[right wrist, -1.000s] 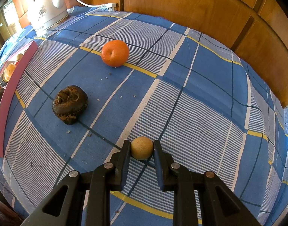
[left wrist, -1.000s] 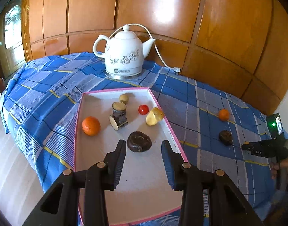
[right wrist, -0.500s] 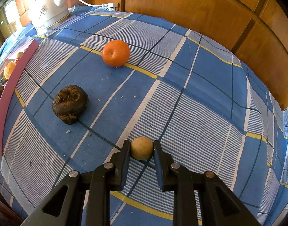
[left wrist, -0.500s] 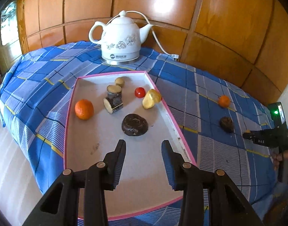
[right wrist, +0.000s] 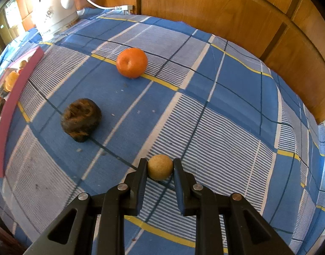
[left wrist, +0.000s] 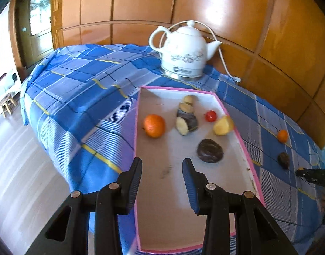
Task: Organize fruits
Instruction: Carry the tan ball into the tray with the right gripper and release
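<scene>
**Small fruit gripped, tray lies to the left**

The right tongs [right wrist: 160,167] are clamped on the small tan fruit [right wrist: 160,166] at the surface [right wrist: 226,127] — the pink tray [right wrist: 7,114] is far left. The left tongs [left wrist: 161,170] stand apart, empty.

Two steep wrist views over the checked cloth [right wrist: 226,127] (shared: kettle [left wrist: 184,51], tray [left wrist: 250,170]).

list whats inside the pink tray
The tray holds an orange, two log pieces, a tomato, a yellow fruit and a dark fruit. Its near end is partly hidden.
</scene>
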